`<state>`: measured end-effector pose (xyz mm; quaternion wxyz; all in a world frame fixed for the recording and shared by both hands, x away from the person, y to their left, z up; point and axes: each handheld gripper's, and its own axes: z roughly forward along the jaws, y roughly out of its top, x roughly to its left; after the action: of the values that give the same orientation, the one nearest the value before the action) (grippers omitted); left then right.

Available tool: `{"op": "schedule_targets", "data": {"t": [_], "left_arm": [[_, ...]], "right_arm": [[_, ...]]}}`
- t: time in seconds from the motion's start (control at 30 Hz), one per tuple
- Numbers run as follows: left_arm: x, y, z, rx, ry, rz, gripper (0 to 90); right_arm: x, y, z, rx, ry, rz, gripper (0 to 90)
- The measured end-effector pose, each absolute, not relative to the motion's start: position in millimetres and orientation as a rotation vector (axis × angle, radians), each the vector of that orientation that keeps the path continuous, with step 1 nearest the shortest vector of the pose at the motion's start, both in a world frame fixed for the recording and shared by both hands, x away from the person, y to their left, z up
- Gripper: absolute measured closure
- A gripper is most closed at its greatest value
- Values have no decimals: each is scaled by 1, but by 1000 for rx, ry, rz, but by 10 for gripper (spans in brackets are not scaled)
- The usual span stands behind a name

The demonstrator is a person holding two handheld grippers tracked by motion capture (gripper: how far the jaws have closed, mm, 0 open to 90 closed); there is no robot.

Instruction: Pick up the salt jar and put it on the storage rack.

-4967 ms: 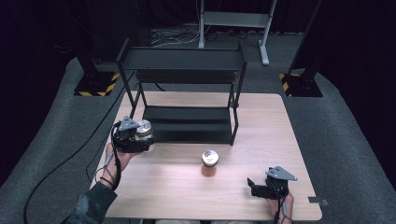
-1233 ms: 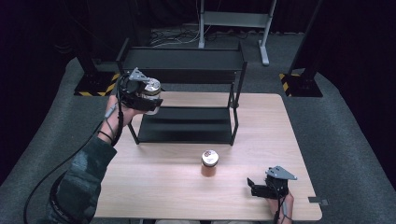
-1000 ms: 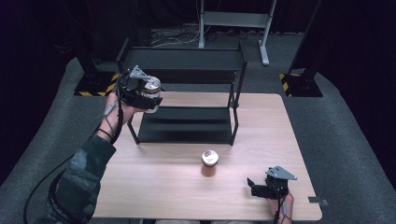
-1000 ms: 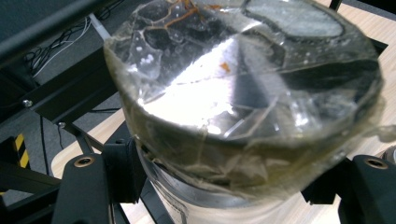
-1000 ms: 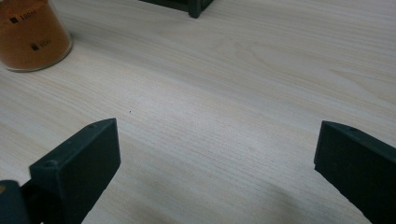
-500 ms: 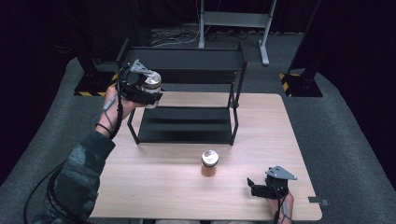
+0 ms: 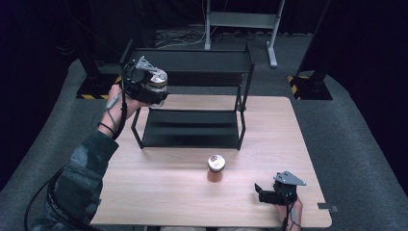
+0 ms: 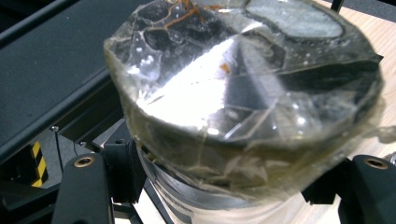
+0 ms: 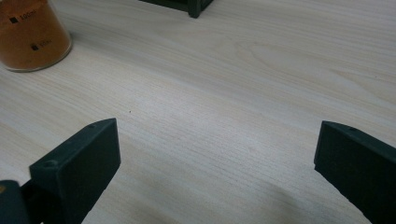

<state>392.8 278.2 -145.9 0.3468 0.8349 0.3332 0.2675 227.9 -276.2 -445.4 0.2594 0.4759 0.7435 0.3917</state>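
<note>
My left gripper [image 7: 158, 89] is shut on a glass jar [image 7: 157, 79] and holds it in the air by the left end of the black rack's top shelf [image 7: 202, 61]. In the left gripper view the jar [image 8: 243, 93] looms close, its mouth covered with crinkled clear film, and the two black jaws press on its sides low down. A second jar [image 7: 216, 168], filled with orange powder, stands on the table in front of the rack. My right gripper [image 7: 262, 192] rests open at the table's front right. Between its wide jaws is bare wood, with the orange jar [image 9: 30, 32] off to the upper left.
The two-tier black rack has a lower shelf [image 7: 192, 127] sitting on the wooden table [image 7: 159, 192]. A rack foot [image 9: 196, 4] shows at the top of the right gripper view. Dark floor and stand legs [image 7: 269, 43] lie beyond the table.
Five seconds ago the left gripper held the jar low beside the rack's lower shelf; it has lifted it to top-shelf height. In the last second it crept slightly up. The right gripper stayed put.
</note>
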Motion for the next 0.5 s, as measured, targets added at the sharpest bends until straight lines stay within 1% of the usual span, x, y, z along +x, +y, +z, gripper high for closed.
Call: {"op": "schedule_targets", "data": {"t": [0.5], "left_arm": [[393, 276, -130, 2161, 852, 709, 308]], "right_arm": [[229, -276, -445, 1290, 2018, 1058, 0]]}}
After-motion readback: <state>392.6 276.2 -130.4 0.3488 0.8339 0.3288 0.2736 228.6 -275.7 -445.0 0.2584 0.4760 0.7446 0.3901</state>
